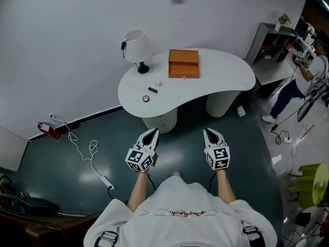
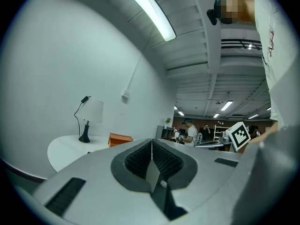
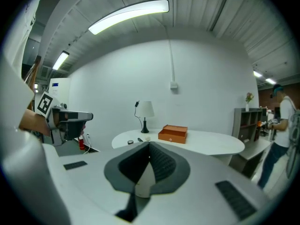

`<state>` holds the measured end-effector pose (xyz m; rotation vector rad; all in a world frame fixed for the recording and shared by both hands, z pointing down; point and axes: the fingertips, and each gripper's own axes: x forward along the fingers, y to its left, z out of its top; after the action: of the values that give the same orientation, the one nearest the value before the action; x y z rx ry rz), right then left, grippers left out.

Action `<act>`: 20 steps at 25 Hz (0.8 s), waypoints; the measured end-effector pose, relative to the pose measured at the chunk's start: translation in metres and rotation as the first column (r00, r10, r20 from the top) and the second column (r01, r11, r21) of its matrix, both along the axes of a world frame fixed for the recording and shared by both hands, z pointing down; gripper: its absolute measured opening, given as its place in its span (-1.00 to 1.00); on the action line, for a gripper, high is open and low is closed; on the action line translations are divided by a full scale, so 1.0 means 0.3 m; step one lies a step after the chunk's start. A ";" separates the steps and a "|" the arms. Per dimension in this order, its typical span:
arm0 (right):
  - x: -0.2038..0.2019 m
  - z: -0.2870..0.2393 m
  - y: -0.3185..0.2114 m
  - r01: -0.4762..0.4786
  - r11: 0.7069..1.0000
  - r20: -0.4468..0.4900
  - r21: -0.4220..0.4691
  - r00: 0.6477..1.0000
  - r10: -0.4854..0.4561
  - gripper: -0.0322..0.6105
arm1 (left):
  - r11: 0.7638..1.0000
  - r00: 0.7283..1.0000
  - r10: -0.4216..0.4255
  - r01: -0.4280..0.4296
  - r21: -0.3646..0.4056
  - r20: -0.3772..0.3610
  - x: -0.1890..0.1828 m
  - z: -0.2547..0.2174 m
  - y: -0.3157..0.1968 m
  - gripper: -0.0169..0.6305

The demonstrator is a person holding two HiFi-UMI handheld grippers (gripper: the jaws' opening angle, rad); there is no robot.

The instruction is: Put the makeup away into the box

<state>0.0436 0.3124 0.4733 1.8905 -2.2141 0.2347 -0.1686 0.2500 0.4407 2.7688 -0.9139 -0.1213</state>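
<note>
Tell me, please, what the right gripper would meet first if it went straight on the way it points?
Probably the front edge of the white table; only open floor lies between. Height is hard to judge, so it might strike below the top.

surface: white table (image 1: 226, 78) | on it: lamp (image 1: 138, 48) | orange box (image 1: 183, 64) | small items (image 1: 152, 90), likely makeup

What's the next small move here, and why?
Probably step closer to the table: the left gripper and right gripper are shut, empty and short of it, while the makeup lies loose beside the box.
</note>
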 end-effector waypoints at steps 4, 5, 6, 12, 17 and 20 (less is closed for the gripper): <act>0.007 -0.004 -0.110 -0.020 1.000 0.000 0.009 1.000 0.020 -0.84 | 1.000 1.000 0.018 -0.018 0.012 0.002 0.009 -0.012 -0.117 -0.91; 0.006 -0.002 -0.129 -0.025 1.000 0.001 0.007 1.000 0.025 -0.84 | 1.000 1.000 0.023 -0.023 0.013 0.002 0.010 -0.014 -0.138 -0.91; 0.006 0.002 -0.145 -0.030 1.000 0.002 0.005 1.000 0.030 -0.84 | 1.000 1.000 0.028 -0.028 0.014 0.002 0.013 -0.014 -0.156 -0.91; -0.012 0.063 -0.176 -0.040 0.999 0.012 -0.034 0.999 0.041 -0.84 | 0.998 0.998 0.058 -0.058 -0.029 0.013 0.039 0.054 -0.197 -0.91; 0.005 0.097 -0.180 -0.050 0.997 0.023 -0.057 0.998 0.051 -0.84 | 0.995 0.997 0.078 -0.077 -0.060 0.021 0.068 0.102 -0.206 -0.91; 0.021 0.118 -0.203 -0.050 0.997 0.027 -0.062 0.998 0.051 -0.84 | 0.995 0.997 0.077 -0.075 -0.063 0.024 0.086 0.114 -0.231 -0.91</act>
<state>0.0499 0.2516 0.5088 1.9239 -2.1530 0.3365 -0.1428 0.1806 0.4750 2.7497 -0.8031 -0.0436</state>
